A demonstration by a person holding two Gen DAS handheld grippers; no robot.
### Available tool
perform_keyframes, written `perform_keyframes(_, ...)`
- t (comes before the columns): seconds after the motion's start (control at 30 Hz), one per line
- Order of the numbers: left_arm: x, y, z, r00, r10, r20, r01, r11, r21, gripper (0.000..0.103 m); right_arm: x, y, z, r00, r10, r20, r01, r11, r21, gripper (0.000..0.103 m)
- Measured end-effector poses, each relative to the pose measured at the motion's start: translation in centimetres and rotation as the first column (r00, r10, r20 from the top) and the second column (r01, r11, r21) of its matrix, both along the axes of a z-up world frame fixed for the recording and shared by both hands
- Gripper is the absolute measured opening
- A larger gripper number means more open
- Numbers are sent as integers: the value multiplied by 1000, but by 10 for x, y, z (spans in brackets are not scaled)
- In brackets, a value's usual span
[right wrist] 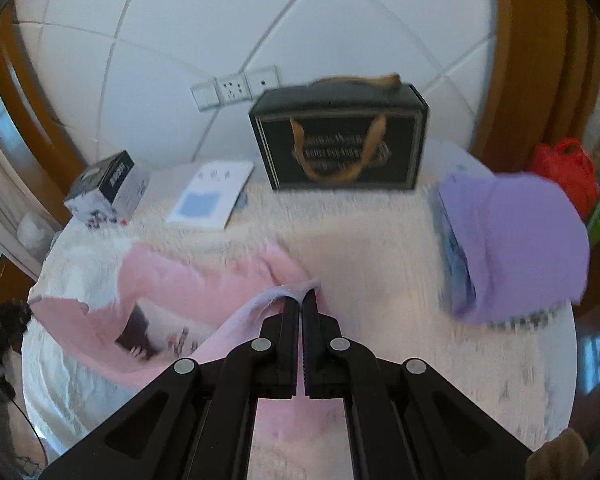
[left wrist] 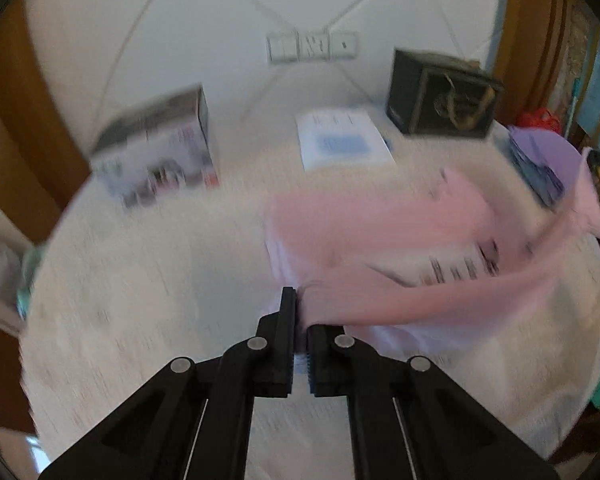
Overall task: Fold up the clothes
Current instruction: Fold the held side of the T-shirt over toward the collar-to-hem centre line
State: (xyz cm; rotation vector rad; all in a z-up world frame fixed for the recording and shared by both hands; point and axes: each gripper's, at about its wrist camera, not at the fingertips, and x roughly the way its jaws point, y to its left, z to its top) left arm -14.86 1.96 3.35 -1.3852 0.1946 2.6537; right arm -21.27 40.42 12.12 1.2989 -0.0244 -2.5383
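Observation:
A pink garment (left wrist: pixel 380 216) with dark print lies partly lifted over the round table's white fluffy cover (left wrist: pixel 140 280). My left gripper (left wrist: pixel 299 304) is shut on one edge of it, and cloth drapes over the right fingertip and streams off to the right, blurred. In the right wrist view the same pink garment (right wrist: pixel 188 280) sags to the left, and my right gripper (right wrist: pixel 302 298) is shut on a pale corner of it above the table cover (right wrist: pixel 380 260).
A folded purple garment (right wrist: pixel 512 248) rests on a stack at the table's right edge. A black gift box (right wrist: pixel 340 140), a white booklet (right wrist: pixel 212 196) and a small printed box (right wrist: pixel 108 188) stand at the back. A red bag (right wrist: pixel 564 164) sits beyond the table.

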Motion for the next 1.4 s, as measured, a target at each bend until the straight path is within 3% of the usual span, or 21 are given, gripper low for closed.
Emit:
perform_keyframes(0.1, -65, 5, -8, 1000, 23, 22, -23, 1000, -20, 5, -53, -15, -16, 1000, 13, 21, -13, 1000, 9, 1)
perform_keyframes(0.17, -107, 6, -23, 996, 47, 79, -46, 999, -22, 22, -87, -26, -34, 998, 11, 56, -12, 1000, 19, 7)
perform_keyframes(0.2, -128, 7, -32, 992, 60, 109, -57, 998, -23, 39, -101, -31, -44, 997, 5, 83, -7, 1000, 21, 29)
perform_keyframes(0.23, -133, 4, -36, 991, 66, 118, -65, 998, -14, 45, -110, -33, -53, 994, -19, 103, 16, 999, 31, 59)
perform_keyframes(0.27, -136, 0, -40, 990, 72, 121, -72, 997, -2, 45, -112, -33, -58, 994, -32, 104, 29, 999, 32, 67)
perform_keyframes(0.33, -132, -8, -47, 990, 70, 123, -73, 997, 24, 51, -102, -26, -61, 994, -43, 98, 42, 999, 14, 67)
perform_keyframes(0.5, -79, -14, -81, 989, 32, 146, -31, 999, -4, 55, -39, 10, -77, 988, -80, 135, 83, 996, -15, 68)
perform_keyframes(0.63, -48, -16, -120, 979, 32, 202, -34, 999, 8, 55, 18, 30, -119, 966, -102, 238, 118, 992, -54, 68)
perform_keyframes(0.8, -38, -10, -145, 979, 45, 199, -62, 995, 81, 55, 62, 25, -164, 941, -87, 327, 102, 994, -29, 69)
perform_keyframes(0.87, -40, -1, -150, 979, 20, 202, -42, 993, 106, 55, 71, 18, -175, 936, -62, 347, 87, 995, -57, 76)
perform_keyframes(0.93, -45, 7, -160, 973, 17, 229, -35, 997, 72, 52, 73, 8, -182, 941, -42, 336, 65, 996, -58, 84)
perform_keyframes(0.97, -46, 11, -162, 973, 23, 230, -34, 998, 44, 48, 71, 1, -185, 945, -36, 325, 52, 998, -41, 84)
perform_keyframes(1.0, -46, 14, -163, 973, 30, 227, -34, 999, 13, 21, 68, -6, -189, 949, -30, 315, 39, 999, -25, 82)
perform_keyframes(1.03, -46, 15, -162, 971, 29, 238, -34, 999, 16, 4, 63, -17, -196, 946, -14, 324, 9, 1000, 17, 53)
perform_keyframes(1.1, -43, 9, -156, 970, 52, 236, -62, 997, 39, 4, 57, -30, -206, 937, -24, 348, -15, 994, 109, 12)
perform_keyframes(1.2, -31, -9, -139, 974, 92, 206, -106, 992, 61, 4, 61, -42, -192, 954, -36, 297, -25, 980, 199, 9)
perform_keyframes(1.3, -6, -30, -119, 976, 118, 181, -135, 987, 82, 4, 83, -42, -159, 969, -28, 244, -23, 978, 206, 9)
perform_keyframes(1.4, 26, -52, -118, 969, 143, 200, -157, 986, 59, 4, 114, -39, -155, 954, -13, 301, -46, 982, 186, 9)
